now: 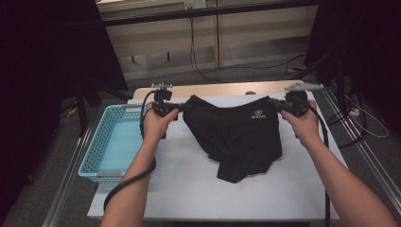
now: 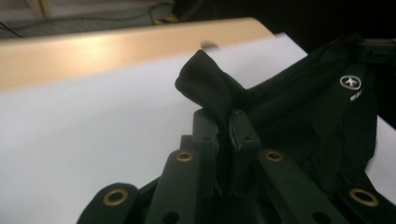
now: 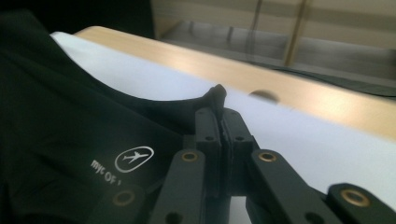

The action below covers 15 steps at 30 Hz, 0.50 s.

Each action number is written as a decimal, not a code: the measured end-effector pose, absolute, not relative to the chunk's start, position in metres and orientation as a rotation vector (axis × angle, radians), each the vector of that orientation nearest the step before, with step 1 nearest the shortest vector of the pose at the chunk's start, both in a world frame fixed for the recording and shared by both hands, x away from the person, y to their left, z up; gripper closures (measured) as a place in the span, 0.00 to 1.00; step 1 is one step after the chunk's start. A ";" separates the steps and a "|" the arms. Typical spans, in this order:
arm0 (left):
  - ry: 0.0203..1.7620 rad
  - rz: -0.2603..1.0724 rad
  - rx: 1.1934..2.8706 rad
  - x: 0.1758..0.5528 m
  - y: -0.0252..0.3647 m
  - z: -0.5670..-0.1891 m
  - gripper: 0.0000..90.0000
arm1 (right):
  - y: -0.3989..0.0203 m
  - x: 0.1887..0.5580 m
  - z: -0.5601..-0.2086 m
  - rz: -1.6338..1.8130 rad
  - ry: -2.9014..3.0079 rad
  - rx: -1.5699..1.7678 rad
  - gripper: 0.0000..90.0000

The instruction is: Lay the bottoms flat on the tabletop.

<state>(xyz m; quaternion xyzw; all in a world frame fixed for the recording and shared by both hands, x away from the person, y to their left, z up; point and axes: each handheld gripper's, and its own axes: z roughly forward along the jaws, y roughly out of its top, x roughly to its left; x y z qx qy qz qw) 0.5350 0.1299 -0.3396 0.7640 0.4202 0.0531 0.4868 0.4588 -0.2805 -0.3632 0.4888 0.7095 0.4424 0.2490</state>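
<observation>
A pair of black shorts (image 1: 236,135) with a small white logo hangs stretched between my two grippers above the white table cover (image 1: 189,184). My left gripper (image 1: 182,107) is shut on the waistband's left corner; in the left gripper view a fold of black fabric (image 2: 210,86) sticks up out of the closed jaws (image 2: 224,116). My right gripper (image 1: 279,105) is shut on the right corner, where the black cloth (image 3: 56,130) bunches at the jaw tips (image 3: 219,112). The lower part of the shorts rests crumpled on the cover.
A light blue plastic basket (image 1: 97,142) stands at the table's left edge, beside my left forearm. A bare wooden strip (image 1: 227,88) runs along the table's far edge. Cables lie on the floor beyond, and dark stands flank both sides.
</observation>
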 end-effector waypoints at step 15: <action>1.033 0.245 1.931 0.524 0.112 -0.385 0.19 | -0.245 0.474 -0.378 1.059 1.963 1.344 0.29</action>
